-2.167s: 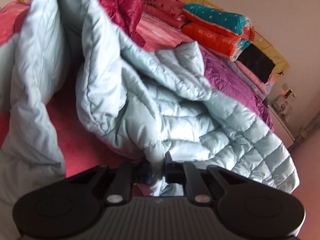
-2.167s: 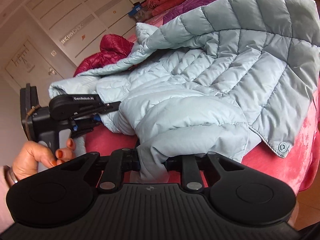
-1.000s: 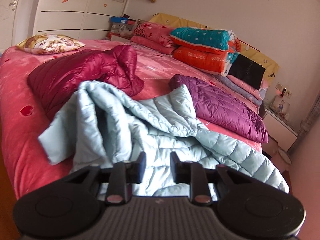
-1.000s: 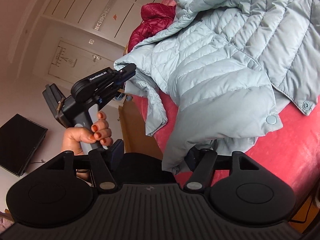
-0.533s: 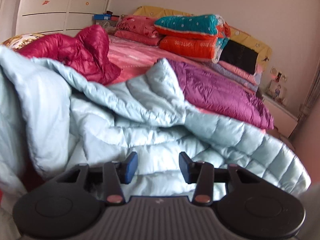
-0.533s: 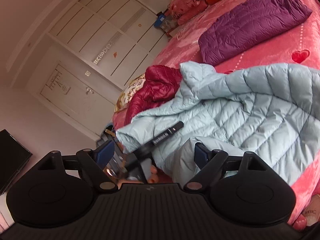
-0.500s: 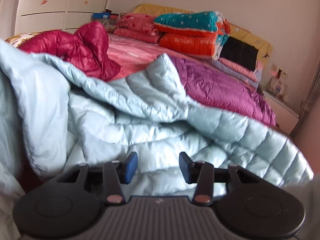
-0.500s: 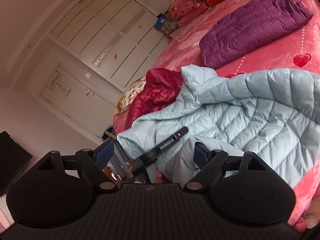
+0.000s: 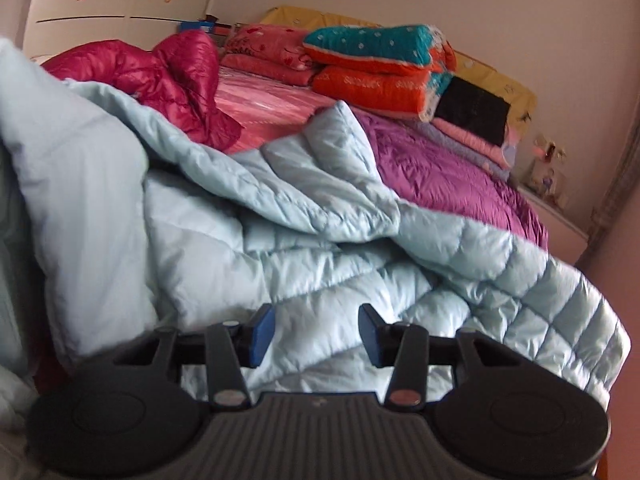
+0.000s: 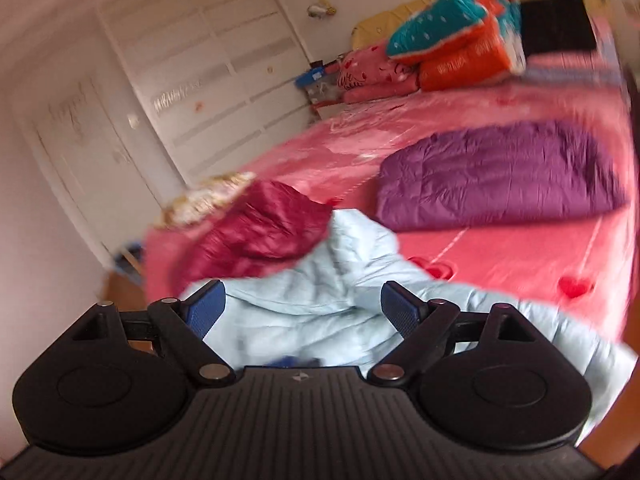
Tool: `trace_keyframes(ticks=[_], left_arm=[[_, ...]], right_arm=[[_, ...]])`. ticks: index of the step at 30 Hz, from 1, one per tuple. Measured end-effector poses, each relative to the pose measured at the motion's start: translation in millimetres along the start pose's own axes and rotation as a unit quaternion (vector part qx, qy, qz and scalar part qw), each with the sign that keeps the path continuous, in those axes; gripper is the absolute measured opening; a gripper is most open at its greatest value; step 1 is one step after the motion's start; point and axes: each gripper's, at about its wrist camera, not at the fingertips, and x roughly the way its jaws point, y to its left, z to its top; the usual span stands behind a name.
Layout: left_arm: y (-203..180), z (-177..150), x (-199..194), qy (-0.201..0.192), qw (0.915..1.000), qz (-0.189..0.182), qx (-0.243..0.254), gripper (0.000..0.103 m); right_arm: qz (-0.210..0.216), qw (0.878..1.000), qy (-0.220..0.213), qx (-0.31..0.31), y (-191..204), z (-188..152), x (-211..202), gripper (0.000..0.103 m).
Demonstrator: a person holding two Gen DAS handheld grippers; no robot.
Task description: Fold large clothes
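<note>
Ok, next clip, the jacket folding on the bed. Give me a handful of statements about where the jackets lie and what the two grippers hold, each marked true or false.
1. The left gripper is clamped on a sleeve. False: its jaws stand apart with nothing pinched, the light blue jacket lying beyond them.
2. The purple jacket lies flat on the pink bedspread. True.
3. The right gripper has its jaws wide apart and holds nothing. True.
4. The dark red jacket is folded on top of the purple one. False: it lies apart from it, bunched beside the light blue jacket.
5. Folded quilts are stacked at the head of the bed. True.
</note>
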Motion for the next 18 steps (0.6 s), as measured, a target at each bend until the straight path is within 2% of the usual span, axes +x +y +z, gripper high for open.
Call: trace_keyframes(ticks=[2,5,7,9,15,18], left_arm=[[6,2,-3,-0.008,0.9997,0.01,-0.019,0.047],[15,3,-3,-0.01,0.9986,0.04,-0.034,0.047],[20,3,-3,-0.007,0.9979,0.047,-0.044,0.047],[22,2,-1,-0.002,0.9976,0.051,-0.047,0.047],[27,0,0,0.009,0.9971,0.053,-0.055,0.047],[28,-1,3,0.016,0.9967,0.053,-0.06,0.047]], right_arm=[[-0.013,0.999,0.007,-0.051,11,-3,34,0.102],[0.007,0.992,0.024,-0.122,32,-10,79,0.093],[0.015,0.983,0.044,-0.178,47,-16,110,0.078],[0.013,0.972,0.065,-0.227,59,-19,144,0.074],[0.04,0.949,0.112,-0.293,74,-30,197,0.074],[0.05,0.94,0.131,-0.311,75,-32,210,0.084]])
